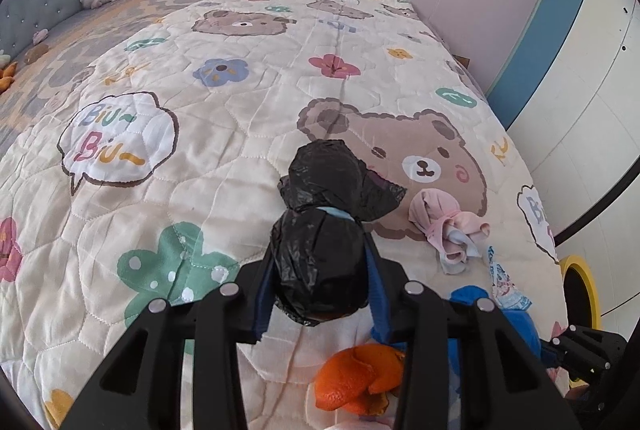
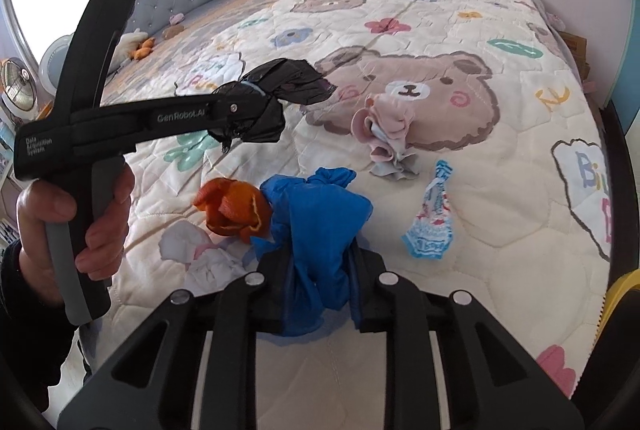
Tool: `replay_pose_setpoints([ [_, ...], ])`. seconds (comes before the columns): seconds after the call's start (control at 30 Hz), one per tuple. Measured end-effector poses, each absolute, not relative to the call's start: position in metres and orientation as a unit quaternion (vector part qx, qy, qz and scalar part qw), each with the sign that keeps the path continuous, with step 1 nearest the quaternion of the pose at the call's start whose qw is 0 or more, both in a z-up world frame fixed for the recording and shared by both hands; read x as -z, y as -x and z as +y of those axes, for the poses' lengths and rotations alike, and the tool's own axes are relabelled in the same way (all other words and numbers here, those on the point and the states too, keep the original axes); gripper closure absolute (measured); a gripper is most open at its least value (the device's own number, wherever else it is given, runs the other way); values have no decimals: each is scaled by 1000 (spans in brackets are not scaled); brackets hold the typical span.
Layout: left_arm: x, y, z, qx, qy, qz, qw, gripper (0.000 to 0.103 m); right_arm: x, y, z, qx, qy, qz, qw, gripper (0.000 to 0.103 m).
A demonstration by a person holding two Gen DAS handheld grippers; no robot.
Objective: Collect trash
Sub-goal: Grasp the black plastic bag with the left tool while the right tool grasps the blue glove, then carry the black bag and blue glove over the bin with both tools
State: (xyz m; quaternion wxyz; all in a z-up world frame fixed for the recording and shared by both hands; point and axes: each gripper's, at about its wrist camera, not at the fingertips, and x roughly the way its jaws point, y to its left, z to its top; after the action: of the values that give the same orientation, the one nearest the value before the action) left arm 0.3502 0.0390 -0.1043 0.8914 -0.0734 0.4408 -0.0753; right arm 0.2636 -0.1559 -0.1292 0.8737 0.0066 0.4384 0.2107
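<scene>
The left gripper [image 1: 320, 266] pinches a rolled black trash bag [image 1: 320, 230], held above the quilt [image 1: 240, 157]. The right gripper [image 2: 320, 286] is clamped on a blue plastic bag [image 2: 316, 226] near the bed's near edge. An orange peel [image 2: 234, 209] touches that bag. Crumpled tissue [image 2: 200, 254] lies just left of it, a blue-and-white wrapper [image 2: 430, 218] to its right, and a pink sock bundle [image 2: 384, 133] farther in.

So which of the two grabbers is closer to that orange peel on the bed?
Right. The right gripper, shut on the blue bag, is just beside the orange peel, the bag touching it. The left gripper holds the black bag up above the quilt, farther off.
</scene>
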Motion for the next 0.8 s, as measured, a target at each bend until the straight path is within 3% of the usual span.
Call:
replay_pose_setpoints([
  [0.8,53,-302,-4,109,44,405,907,66,68,-201,-261,-131,-44,381,914,83],
])
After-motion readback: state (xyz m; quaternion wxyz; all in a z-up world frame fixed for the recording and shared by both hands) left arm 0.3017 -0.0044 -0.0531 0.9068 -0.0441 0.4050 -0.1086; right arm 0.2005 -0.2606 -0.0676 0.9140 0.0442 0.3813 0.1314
